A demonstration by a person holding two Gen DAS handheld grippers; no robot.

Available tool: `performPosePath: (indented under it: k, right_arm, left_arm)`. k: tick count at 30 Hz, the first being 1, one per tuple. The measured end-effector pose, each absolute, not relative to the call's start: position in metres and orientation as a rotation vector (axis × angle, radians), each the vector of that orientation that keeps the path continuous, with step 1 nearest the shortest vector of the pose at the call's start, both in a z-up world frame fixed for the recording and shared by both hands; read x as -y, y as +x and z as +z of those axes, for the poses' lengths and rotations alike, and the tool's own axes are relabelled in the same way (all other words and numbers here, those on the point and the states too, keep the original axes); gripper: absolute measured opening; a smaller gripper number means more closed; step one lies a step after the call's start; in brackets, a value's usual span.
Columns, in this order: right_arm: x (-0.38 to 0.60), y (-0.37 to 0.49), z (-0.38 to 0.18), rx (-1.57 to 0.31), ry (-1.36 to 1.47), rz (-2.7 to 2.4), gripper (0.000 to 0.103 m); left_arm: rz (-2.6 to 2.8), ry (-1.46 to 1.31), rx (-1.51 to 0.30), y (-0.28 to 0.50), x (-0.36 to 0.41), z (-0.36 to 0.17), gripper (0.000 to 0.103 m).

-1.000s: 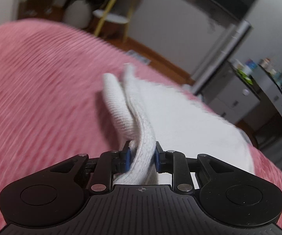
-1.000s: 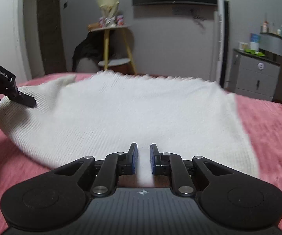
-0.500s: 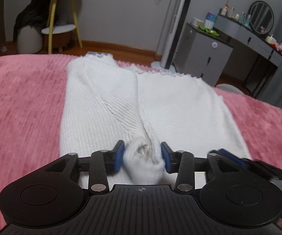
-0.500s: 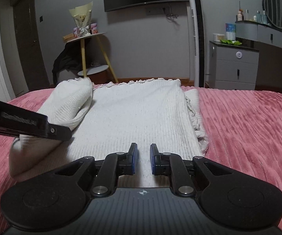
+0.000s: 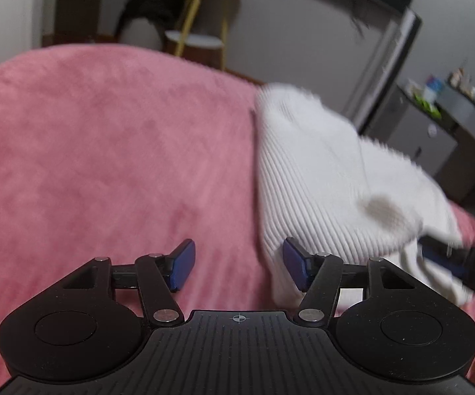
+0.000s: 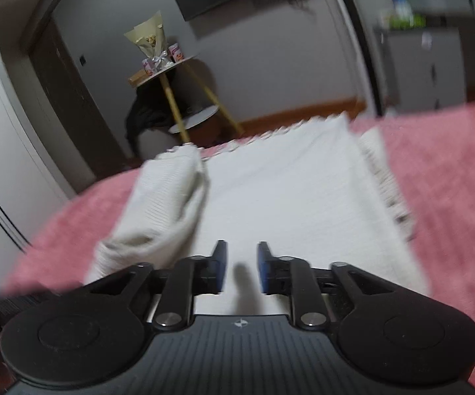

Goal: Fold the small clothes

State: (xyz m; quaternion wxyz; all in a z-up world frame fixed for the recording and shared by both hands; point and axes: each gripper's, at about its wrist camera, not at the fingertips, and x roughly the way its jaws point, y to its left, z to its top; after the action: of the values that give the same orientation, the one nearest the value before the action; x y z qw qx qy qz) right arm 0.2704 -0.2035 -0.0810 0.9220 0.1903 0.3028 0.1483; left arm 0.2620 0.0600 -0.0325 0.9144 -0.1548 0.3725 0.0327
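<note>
A white ribbed knit sweater (image 5: 320,177) lies on the pink bedspread (image 5: 105,151), its left sleeve folded over the body (image 6: 168,204). My left gripper (image 5: 239,268) is open and empty, just left of the sweater's near edge, its right finger touching the knit. My right gripper (image 6: 241,268) hovers over the near edge of the sweater (image 6: 290,197) with its jaws a small way apart and nothing between them. The right gripper's fingers (image 5: 451,260) show at the right of the left wrist view.
The pink bedspread (image 6: 451,171) runs wide on both sides of the sweater. Beyond the bed stand a yellow-legged side table (image 6: 175,75) with a bouquet, a grey dresser (image 6: 425,69) and a dark door (image 6: 63,98).
My left gripper has opened, let go of the sleeve cuff and swung left off the sweater. My right gripper's jaws have parted slightly. The sleeve now rests folded on the body.
</note>
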Motion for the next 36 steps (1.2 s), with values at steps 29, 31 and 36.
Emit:
performPosePath:
  k: [29,31,36]
  right_arm:
    - [0.153,0.326,-0.040,-0.553,0.131,0.295,0.013]
    - [0.168,0.319,-0.038,-0.525,0.076,0.223,0.013]
    - [0.212,0.330,-0.065,-0.648,0.092,0.097,0.014]
  left_arm:
    - [0.006,-0.295,-0.737,0.252,-0.050,-0.026,0.066]
    - [-0.002,-0.288,-0.752,0.253,-0.046,-0.030,0.065]
    - [-0.041,-0.261,-0.757,0.255,-0.032,-0.036,0.065]
